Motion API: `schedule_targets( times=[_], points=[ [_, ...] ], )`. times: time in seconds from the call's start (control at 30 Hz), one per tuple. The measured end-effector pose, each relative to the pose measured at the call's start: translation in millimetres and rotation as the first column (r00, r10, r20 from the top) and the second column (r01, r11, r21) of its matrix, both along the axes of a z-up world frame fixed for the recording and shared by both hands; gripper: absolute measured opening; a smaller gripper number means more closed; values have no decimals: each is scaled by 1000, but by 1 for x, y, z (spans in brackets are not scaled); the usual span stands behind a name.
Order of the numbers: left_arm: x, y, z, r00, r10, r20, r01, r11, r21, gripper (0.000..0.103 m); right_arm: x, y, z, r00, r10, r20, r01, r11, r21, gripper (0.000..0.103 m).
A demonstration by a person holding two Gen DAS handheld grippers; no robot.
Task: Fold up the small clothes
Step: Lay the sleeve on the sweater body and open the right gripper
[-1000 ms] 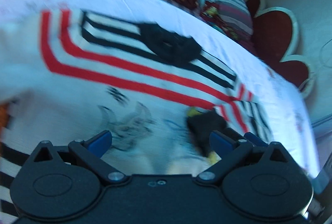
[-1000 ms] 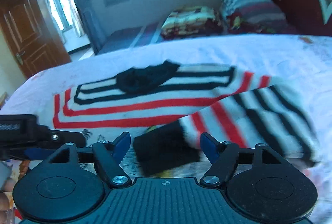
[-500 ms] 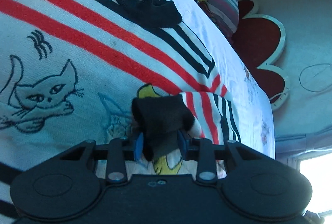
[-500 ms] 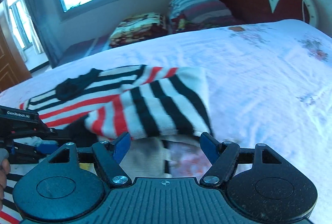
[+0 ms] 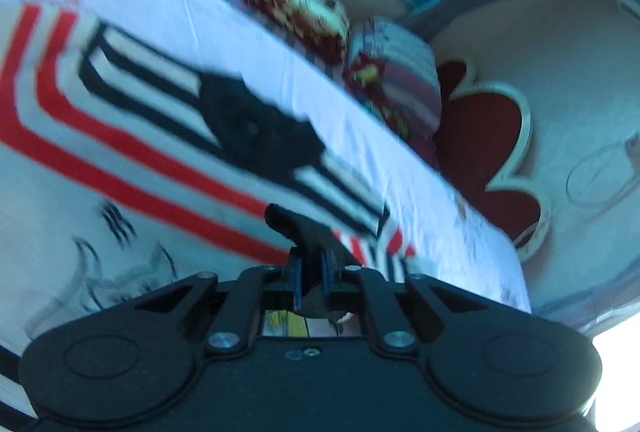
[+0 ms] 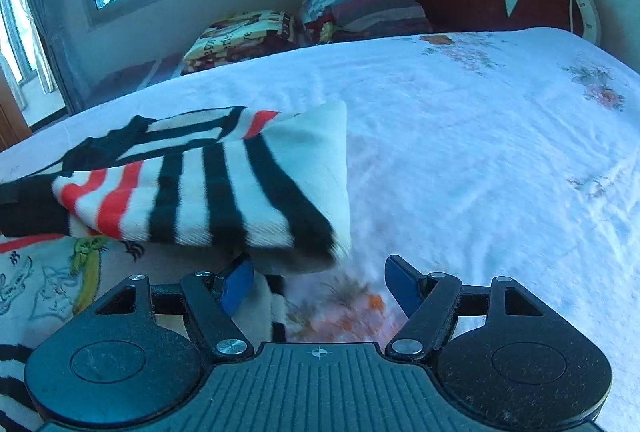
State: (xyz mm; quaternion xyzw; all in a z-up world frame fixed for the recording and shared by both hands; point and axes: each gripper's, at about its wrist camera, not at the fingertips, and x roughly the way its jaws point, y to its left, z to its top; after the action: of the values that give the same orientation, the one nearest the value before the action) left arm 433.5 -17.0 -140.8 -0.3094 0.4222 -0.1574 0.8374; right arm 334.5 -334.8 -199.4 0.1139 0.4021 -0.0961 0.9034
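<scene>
The white knitted child's sweater with red and black stripes and cartoon drawings (image 5: 132,135) lies spread on the white floral bed sheet (image 6: 480,135), its black collar (image 5: 256,127) toward the far side. The left tool (image 5: 311,272) is pinched tight on the sweater's black ribbed cuff (image 5: 296,232), which stands up just ahead of its blue pads. From there the sleeve runs rightward: in the right wrist view the black-and-white striped sleeve (image 6: 224,191) is doubled over the body, its long axis lying left to right and its free folded corner just beyond the right tool (image 6: 316,284). That tool's blue fingers (image 6: 236,284) stand wide apart, holding nothing, with the sleeve's near edge almost over the left finger. So the left tool has the cloth, and the right one is nearer the fold's outer corner. The knit looks soft and thick; the left view is blurred, so its drawings cannot be read.
</scene>
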Motion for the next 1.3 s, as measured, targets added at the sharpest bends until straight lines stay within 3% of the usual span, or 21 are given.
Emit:
schedule_targets(
  times=[0.03,0.07,0.1,0.13,0.17,0.27,0.33,0.43,0.53,0.63,0.7,0.77,0.9,0.93,0.97,1.0,1.03,1.07,1.17,1.3],
  points=[
    [0,8,4,1000,20,15,-20,1000,3,7,3,3,1,1000,8,8,-9,1000,9,73],
    [-1,17,8,999,41,29,-41,999,9,7,6,7,3,1000,20,17,-20,1000,15,66],
    [-2,26,12,997,64,40,-65,998,18,7,8,11,5,999,32,27,-32,999,13,55],
    [-2,35,14,996,81,46,-82,996,27,7,11,17,5,998,50,27,-50,999,12,31],
    [-2,44,15,994,96,44,-97,995,33,7,14,20,4,998,63,18,-63,998,19,23],
    [-3,65,11,991,132,31,-134,990,51,7,18,28,2,998,69,9,-69,998,9,22],
    [-6,73,5,990,142,22,-144,986,81,7,16,27,3,998,63,15,-63,998,2,13],
    [-8,75,-13,988,150,-24,-146,983,115,5,13,17,-1,999,40,-8,-40,999,-7,13],
    [-9,78,-29,984,167,-64,-157,978,136,5,8,4,-11,999,25,-38,-23,998,57,13],
    [-10,86,-28,981,189,-54,-179,972,153,2,5,5,-3,996,64,-61,-60,996,70,13],
    [-7,89,-25,979,199,-38,-188,961,201,2,2,2,-5,994,73,-81,-66,994,86,13],
    [-7,93,-26,975,208,-72,-188,957,223,2,-1,2,-5,993,74,-92,-66,994,87,13],
    [-26,100,-13,976,216,-24,-204,948,244,19,-17,-6,14,998,44,-44,-38,990,138,14],
    [-28,99,-8,979,203,-7,-196,950,242,19,-18,-8,18,999,35,-30,-31,989,142,15],
    [-29,94,-3,983,185,7,-181,952,247,24,-15,-10,23,1000,26,-13,-24,988,150,25],
    [-30,89,0,986,163,18,-162,956,245,36,-10,-12,25,1000,23,-4,-22,988,156,38],
    [-27,83,3,989,147,21,-148,959,243,44,-4,-13,26,1000,19,4,-19,987,158,69],
    [-25,76,3,990,140,25,-141,960,243,57,4,-13,29,1000,7,21,-10,988,151,79],
    [-17,53,1,993,104,49,-113,964,243,61,30,-11,28,999,27,36,-32,989,146,79],
    [0,26,-16,999,35,22,-39,967,251,54,69,-12,17,999,36,27,-40,985,170,79]
  ],
)
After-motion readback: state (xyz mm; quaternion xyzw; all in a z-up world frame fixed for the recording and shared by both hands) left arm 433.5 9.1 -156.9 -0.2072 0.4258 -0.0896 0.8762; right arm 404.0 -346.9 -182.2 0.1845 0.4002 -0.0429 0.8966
